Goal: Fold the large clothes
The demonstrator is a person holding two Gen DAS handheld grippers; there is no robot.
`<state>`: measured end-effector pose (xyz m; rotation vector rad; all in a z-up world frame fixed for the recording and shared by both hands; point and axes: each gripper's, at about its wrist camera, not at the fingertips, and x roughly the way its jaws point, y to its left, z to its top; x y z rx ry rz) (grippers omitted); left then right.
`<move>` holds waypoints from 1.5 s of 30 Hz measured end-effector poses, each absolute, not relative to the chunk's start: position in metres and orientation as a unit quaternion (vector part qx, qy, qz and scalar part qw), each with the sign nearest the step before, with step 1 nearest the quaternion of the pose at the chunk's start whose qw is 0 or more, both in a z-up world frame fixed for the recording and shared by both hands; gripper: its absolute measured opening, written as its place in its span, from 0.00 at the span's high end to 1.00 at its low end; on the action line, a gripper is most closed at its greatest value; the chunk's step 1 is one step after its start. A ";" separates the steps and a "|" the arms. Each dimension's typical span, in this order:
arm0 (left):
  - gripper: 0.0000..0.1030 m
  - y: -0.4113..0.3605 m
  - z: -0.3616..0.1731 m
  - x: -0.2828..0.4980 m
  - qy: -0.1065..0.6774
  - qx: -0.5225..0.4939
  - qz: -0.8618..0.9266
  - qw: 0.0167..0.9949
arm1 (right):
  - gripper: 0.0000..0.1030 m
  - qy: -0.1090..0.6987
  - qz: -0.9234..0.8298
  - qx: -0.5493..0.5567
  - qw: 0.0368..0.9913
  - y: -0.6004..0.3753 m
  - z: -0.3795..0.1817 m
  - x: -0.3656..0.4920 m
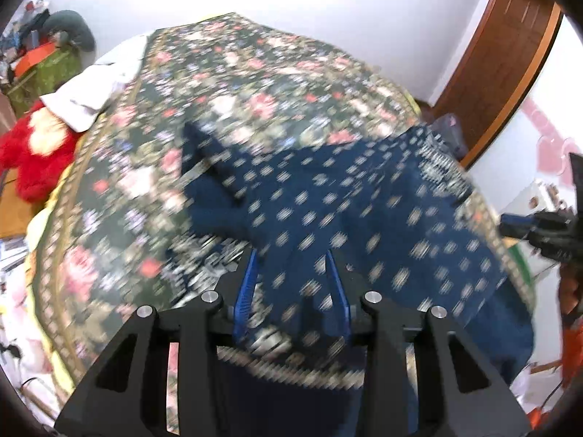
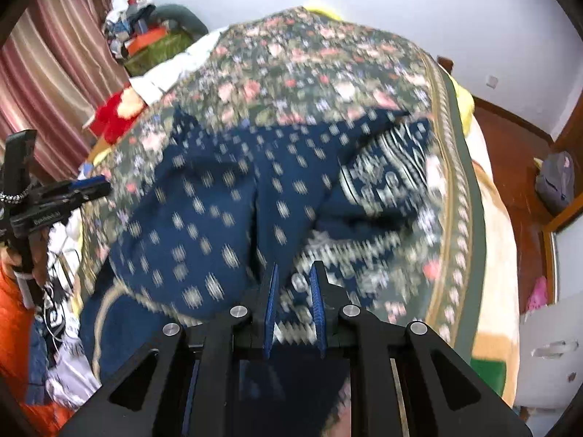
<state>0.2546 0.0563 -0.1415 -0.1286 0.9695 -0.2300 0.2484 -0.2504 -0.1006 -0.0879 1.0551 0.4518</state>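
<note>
Left gripper [image 1: 291, 255], right gripper [image 2: 294, 267]: black frames, blue ribbed fingers [image 1: 246, 287], silver screws.

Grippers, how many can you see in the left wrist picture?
2. The left gripper is at the bottom, with the blue garment between its fingers. The right gripper pokes in at the right edge.

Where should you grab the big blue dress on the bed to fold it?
Take the blue dress by its patterned border edge, coming in low from the near side of the bed. That edge lies flat and nearest, so both corners lift evenly.
</note>
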 end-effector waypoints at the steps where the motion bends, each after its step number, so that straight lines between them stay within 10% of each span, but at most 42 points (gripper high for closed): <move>1: 0.60 0.051 -0.142 0.261 0.464 -0.066 -0.117 0.876 | 0.86 0.498 0.220 -0.042 0.838 -0.244 -0.102 0.252; 10: 0.53 0.012 -0.216 0.273 0.534 -0.016 -0.126 0.836 | 0.81 0.525 0.198 -0.168 0.811 -0.199 -0.175 0.259; 14: 0.44 0.012 -0.226 0.261 0.518 0.021 -0.109 0.848 | 0.22 0.490 0.137 -0.216 0.834 -0.206 -0.174 0.258; 29: 0.44 0.116 -0.186 0.277 0.495 -0.057 -0.027 0.867 | 0.21 0.506 0.155 -0.047 0.847 -0.277 -0.142 0.303; 45: 0.44 0.157 -0.262 0.398 0.543 -0.177 -0.040 0.820 | 0.22 0.526 0.108 0.112 0.836 -0.345 -0.172 0.431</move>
